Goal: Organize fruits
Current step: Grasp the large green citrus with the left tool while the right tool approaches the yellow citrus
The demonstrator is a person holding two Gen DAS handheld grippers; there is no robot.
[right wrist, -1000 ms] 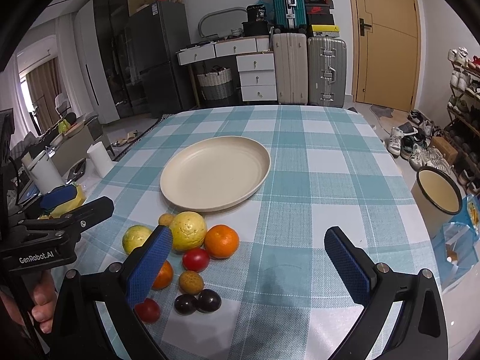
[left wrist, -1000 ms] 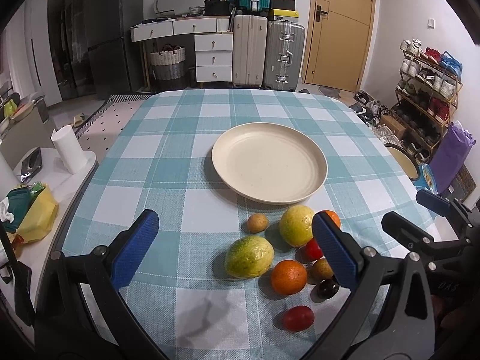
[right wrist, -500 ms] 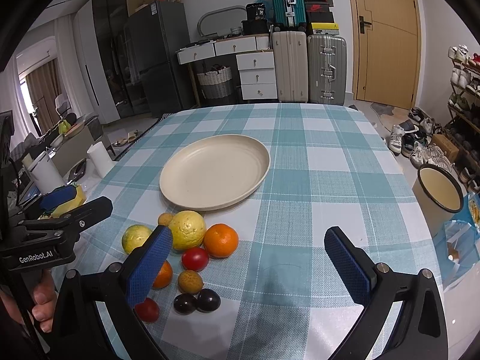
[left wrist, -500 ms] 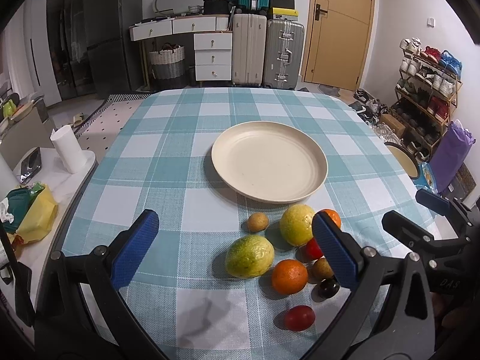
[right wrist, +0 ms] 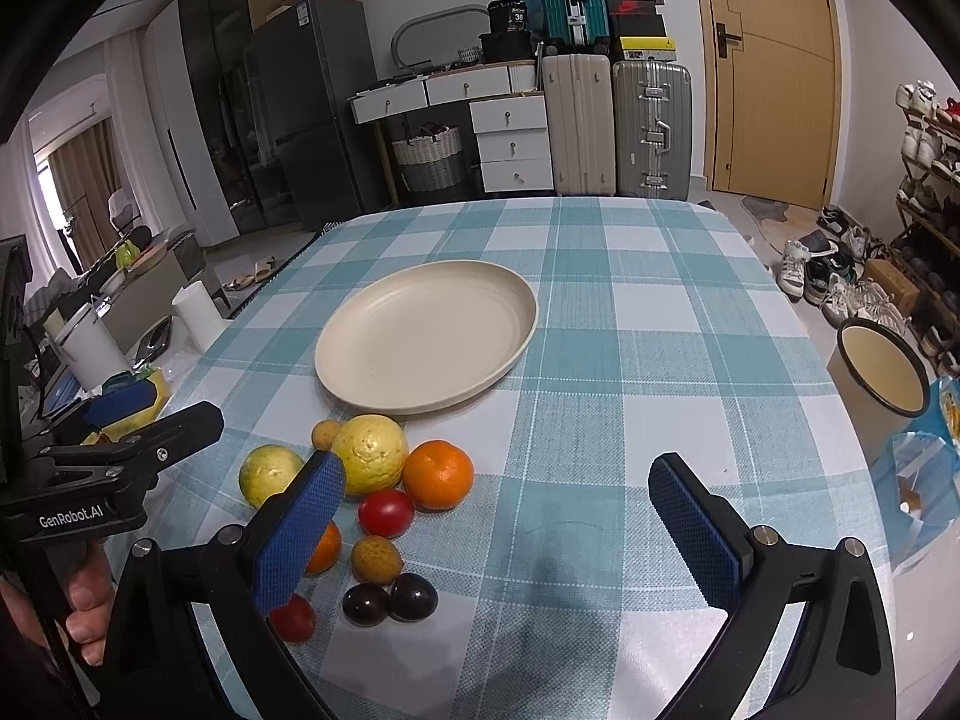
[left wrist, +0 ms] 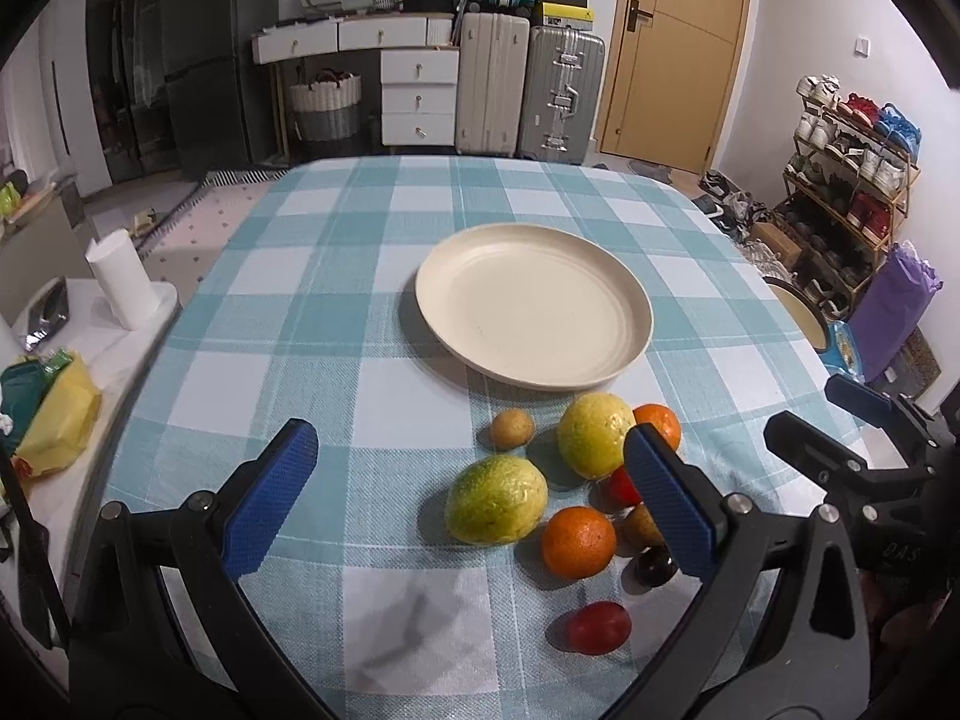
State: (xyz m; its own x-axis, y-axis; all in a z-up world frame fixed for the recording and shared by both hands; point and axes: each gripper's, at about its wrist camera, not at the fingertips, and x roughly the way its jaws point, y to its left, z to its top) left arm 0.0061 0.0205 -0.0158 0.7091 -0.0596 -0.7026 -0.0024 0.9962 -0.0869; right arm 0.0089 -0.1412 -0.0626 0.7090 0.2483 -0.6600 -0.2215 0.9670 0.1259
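**Fruit Waits Beside the Plate**

Nothing has really moved since the earlier pictures; both grippers hang in the same spots with the fruit where it was.

From the left wrist view, the left gripper (left wrist: 471, 498) is spread wide and holds nothing. The cream plate (left wrist: 624, 354) sits on the checked tablecloth (left wrist: 288, 324). Just in front of it lie a yellow-green fruit (left wrist: 497, 500), a yellow fruit (left wrist: 595, 435), an orange (left wrist: 578, 542) and a red tomato (left wrist: 599, 627).

From the right wrist view, the right gripper (right wrist: 498, 531) is also spread wide and holds nothing. A second orange (right wrist: 438, 474), another tomato (right wrist: 386, 513) and two dark plums (right wrist: 390, 600) sit close together near the plate (right wrist: 516, 336). None of the fruit is on the plate yet.
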